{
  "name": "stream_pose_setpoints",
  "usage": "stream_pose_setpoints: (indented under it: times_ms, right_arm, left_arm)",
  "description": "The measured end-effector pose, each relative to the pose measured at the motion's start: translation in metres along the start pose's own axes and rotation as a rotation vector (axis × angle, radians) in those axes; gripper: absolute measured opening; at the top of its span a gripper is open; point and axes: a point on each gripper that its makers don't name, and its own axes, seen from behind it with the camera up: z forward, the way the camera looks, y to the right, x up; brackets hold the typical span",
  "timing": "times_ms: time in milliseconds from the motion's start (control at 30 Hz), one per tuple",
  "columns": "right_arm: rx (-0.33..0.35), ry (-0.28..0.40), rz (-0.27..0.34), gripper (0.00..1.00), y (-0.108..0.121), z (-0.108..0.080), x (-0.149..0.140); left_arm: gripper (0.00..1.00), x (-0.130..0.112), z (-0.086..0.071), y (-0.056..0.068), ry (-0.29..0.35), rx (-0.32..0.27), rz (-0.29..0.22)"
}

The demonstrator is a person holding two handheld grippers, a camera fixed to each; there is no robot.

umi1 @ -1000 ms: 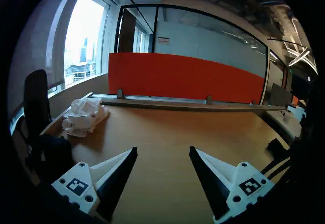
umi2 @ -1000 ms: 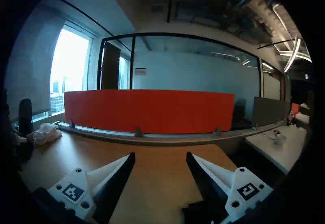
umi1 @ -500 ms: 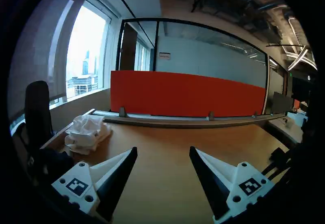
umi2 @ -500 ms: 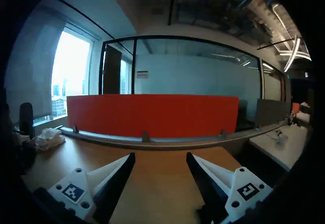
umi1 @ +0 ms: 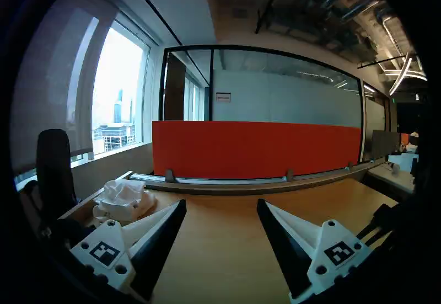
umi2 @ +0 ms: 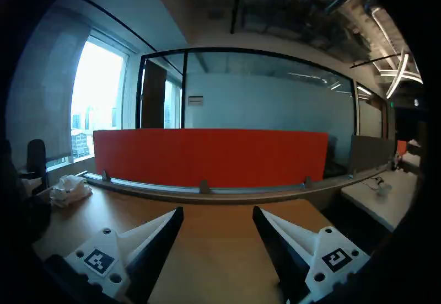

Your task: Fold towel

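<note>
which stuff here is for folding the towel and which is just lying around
For the job:
towel, crumpled at the desk's left edge
desk
left gripper, jaws open
right gripper, jaws open

Just there:
orange divider
chair
window
white desk

An open-plan office: a long wooden bench [umi1: 231,232] backed by an orange divider screen [umi1: 256,149], glass-walled partitions [umi2: 264,102], a desk chair [umi1: 54,174], and tall windows [umi1: 118,105] overlooking city towers.
</note>
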Motion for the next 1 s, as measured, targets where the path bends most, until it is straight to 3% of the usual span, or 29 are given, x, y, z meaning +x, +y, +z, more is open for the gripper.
stream_pose_setpoints:
  times_ms: [167,367,800,1000]
  right_arm:
    - [0.002,-0.001,0.001,0.97,-0.004,-0.003,0.003]
    - [0.003,0.009,0.01,0.97,-0.009,-0.006,0.012]
    - [-0.001,0.02,0.052,0.97,-0.023,-0.009,0.013]
    - [0.0,0.027,0.055,0.97,-0.029,-0.011,0.009]
  left_arm:
    - [0.95,-0.001,-0.001,-0.003,0.016,0.01,-0.017]
    - [0.95,-0.007,-0.001,-0.002,0.027,0.012,-0.002]
    - [0.95,-0.047,-0.003,-0.01,0.061,0.021,0.059]
    - [0.95,-0.067,-0.005,-0.017,0.078,0.019,0.063]
